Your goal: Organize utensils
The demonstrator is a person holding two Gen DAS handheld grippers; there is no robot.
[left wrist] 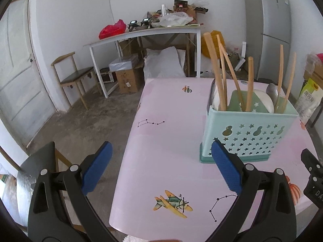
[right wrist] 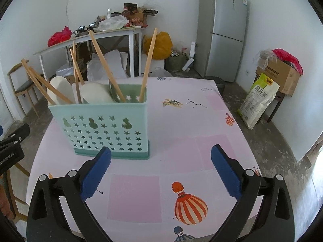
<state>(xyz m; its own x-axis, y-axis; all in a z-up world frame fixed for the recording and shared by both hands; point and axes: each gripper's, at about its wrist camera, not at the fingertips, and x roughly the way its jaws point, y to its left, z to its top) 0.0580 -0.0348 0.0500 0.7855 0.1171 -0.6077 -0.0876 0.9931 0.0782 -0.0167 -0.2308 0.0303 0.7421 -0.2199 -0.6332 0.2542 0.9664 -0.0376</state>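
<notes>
- While both grippers hang over the pink counter [right wrist: 181, 141], neither grasps anything.
- Left gripper [left wrist: 161, 161]: blue fingers [left wrist: 97, 167] spread wide, released, only bare counter between them. Right finger tip overlaps the caddy's base in the left wrist view; contact cannot be told.
- Right gripper [right wrist: 160, 166]: fingers [right wrist: 226, 171] spread wide, released, nothing between them. Left finger tip sits just in front of the caddy's lower edge.
- Caddy [right wrist: 105, 129]: mint green, star and gourd cutouts, upright on the counter, on a darker green base.
- Utensils all in the caddy: wooden handles [right wrist: 107, 64] lean at mixed angles, some tilted far left, one [right wrist: 148, 64] near upright at the right end.
- White spoon bowls [right wrist: 97, 92] stick up among the handles; a metal spoon [left wrist: 271, 92] shows in the left wrist view.
- Counter cloth carries balloon [right wrist: 189, 203] and plane [left wrist: 173, 203] prints.
- Behind: white table, grey fridge [right wrist: 222, 30].
</notes>
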